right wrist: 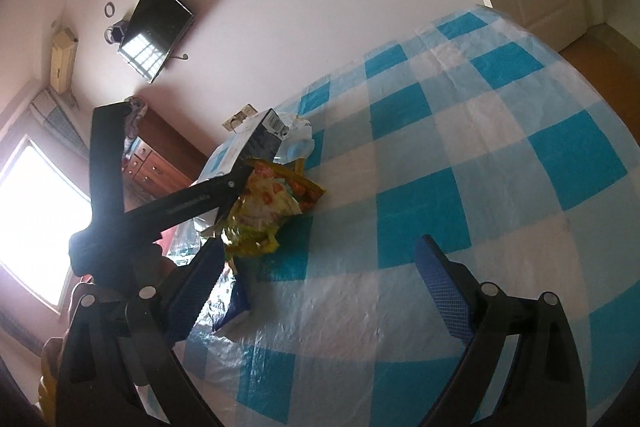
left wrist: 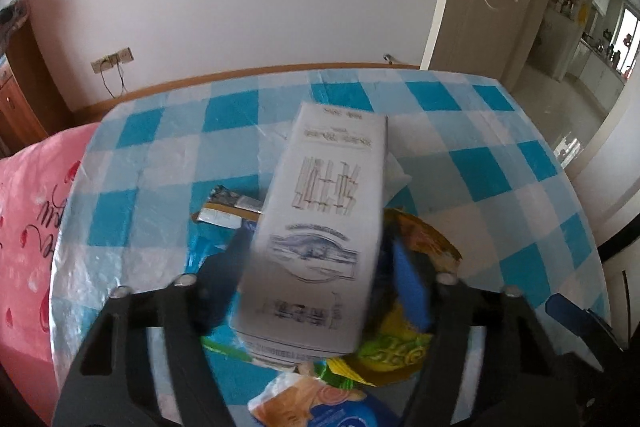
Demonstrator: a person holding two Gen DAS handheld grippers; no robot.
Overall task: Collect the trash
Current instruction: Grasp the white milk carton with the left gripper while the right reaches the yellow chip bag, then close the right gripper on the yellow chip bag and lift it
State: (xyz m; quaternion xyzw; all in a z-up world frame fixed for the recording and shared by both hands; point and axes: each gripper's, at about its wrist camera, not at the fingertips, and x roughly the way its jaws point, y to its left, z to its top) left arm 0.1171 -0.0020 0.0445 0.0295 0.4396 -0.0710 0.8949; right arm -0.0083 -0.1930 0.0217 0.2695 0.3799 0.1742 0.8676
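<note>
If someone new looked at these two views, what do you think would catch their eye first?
Most striking is the white printed carton, which fills the middle of the left wrist view, held between the left gripper's blue pads above a heap of crumpled snack wrappers. Next comes the bright blue-and-white checked tablecloth under everything. The right gripper hangs wide open over the cloth, holding nothing.

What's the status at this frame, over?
Left claw shut on white carton, lifted over wrapper pile. Right claw open, empty, above checked tablecloth. Yellow snack bag beside it, nothing blocking.
</note>
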